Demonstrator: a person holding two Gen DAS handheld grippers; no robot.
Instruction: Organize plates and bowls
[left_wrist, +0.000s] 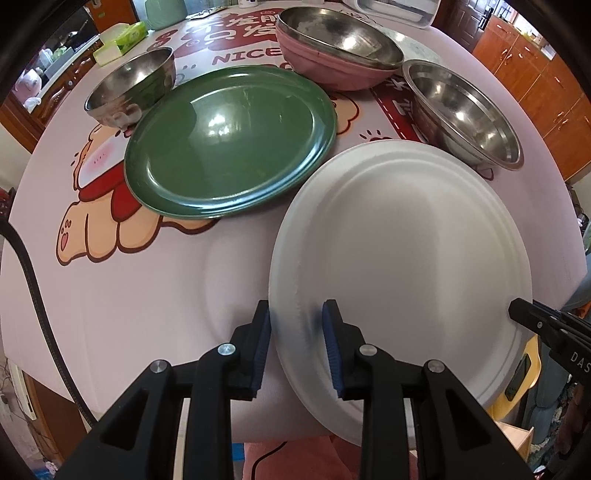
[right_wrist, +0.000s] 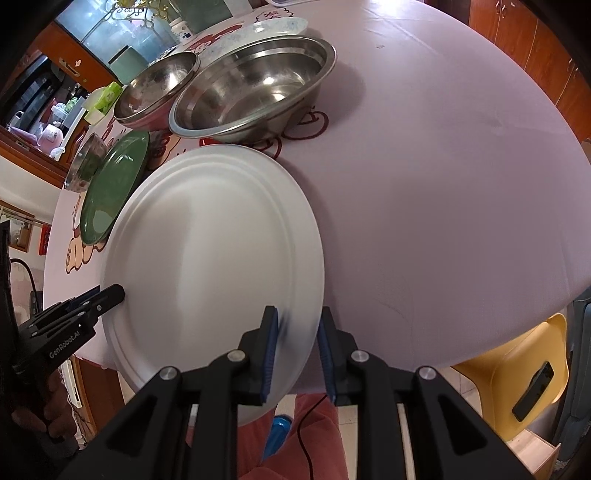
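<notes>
A white plate (left_wrist: 402, 254) hangs tilted over the table's near edge, held at both sides. My left gripper (left_wrist: 297, 317) straddles its left rim, one finger above and one below. My right gripper (right_wrist: 297, 321) straddles its right rim (right_wrist: 221, 251) the same way. A green plate (left_wrist: 229, 140) lies flat on the table behind it. A steel bowl nested in a pink bowl (left_wrist: 332, 44) stands at the back. A wide steel bowl (left_wrist: 461, 110) sits at the right and a small steel bowl (left_wrist: 133, 85) at the left.
The round table (left_wrist: 129, 295) has a pink cloth with cartoon prints. A green tissue box (left_wrist: 122, 40) sits at the far left edge. A yellow chair (right_wrist: 517, 369) stands by the table's near right side. Wooden cabinets (left_wrist: 535, 74) line the right.
</notes>
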